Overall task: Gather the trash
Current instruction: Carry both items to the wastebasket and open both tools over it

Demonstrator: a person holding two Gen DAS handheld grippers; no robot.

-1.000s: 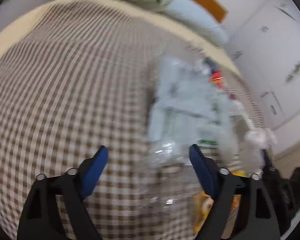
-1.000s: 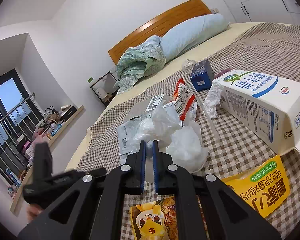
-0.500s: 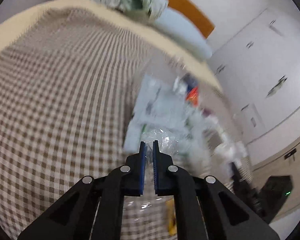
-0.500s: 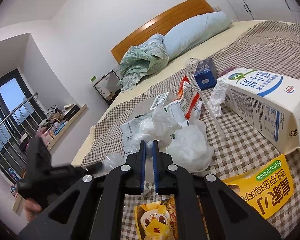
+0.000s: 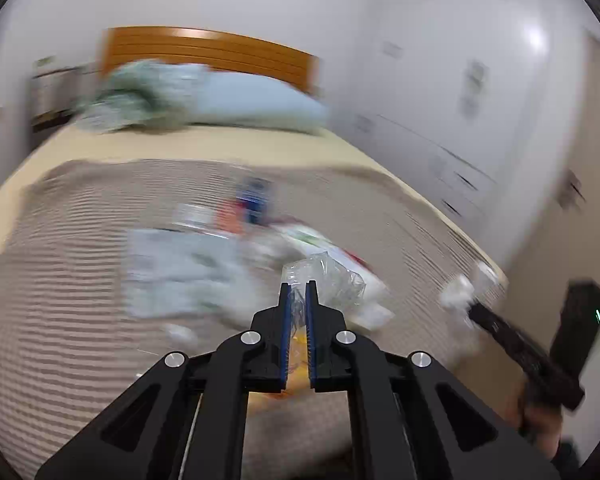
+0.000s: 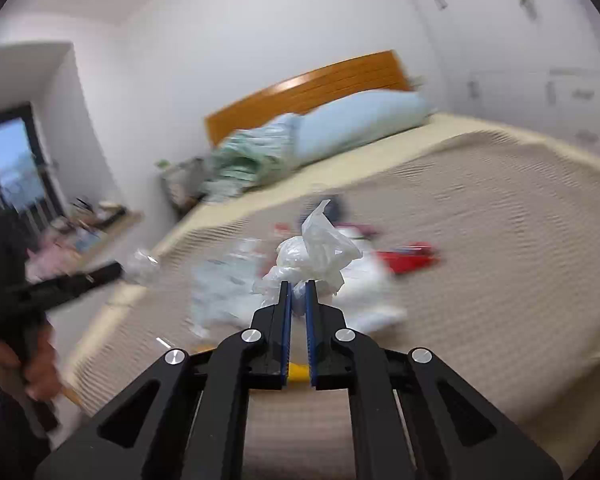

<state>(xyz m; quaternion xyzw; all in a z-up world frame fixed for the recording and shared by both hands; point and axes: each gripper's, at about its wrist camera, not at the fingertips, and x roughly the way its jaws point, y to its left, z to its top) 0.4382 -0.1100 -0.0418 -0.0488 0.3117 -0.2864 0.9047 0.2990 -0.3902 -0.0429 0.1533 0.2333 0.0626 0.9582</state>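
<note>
The clear plastic wrapper [image 5: 324,276] is now pinched between the blue pads of your left gripper [image 5: 296,296]; a second ago those fingers stood wide apart over it on the bed, so the pickup on that side is complete. The white plastic bag [image 6: 312,256] is clamped in your right gripper [image 6: 296,294], whose fingers were already together on it a second ago and have not let go. Both pieces now show above the fingertips, clear of the checked bedspread [image 5: 68,280], where before they lay among the pile; both views have also swung from the litter toward the headboard [image 5: 204,50] and are heavily blurred, which indicates that you are lifting and carrying both hands at speed. For the task, this means two items are secured and in transit. No bin or collection bag appears in either view, so you cannot confirm the drop point from here. The remaining litter [image 5: 180,264] lies in the middle of the bedspread, including pale flat packets, a red wrapper [image 6: 410,256] and a blue carton [image 5: 254,198]; the blur prevents a finer count. Expect further passes. Note that thin film is gripped only by an edge, and a fast swing may pull it free of the pads.
</note>
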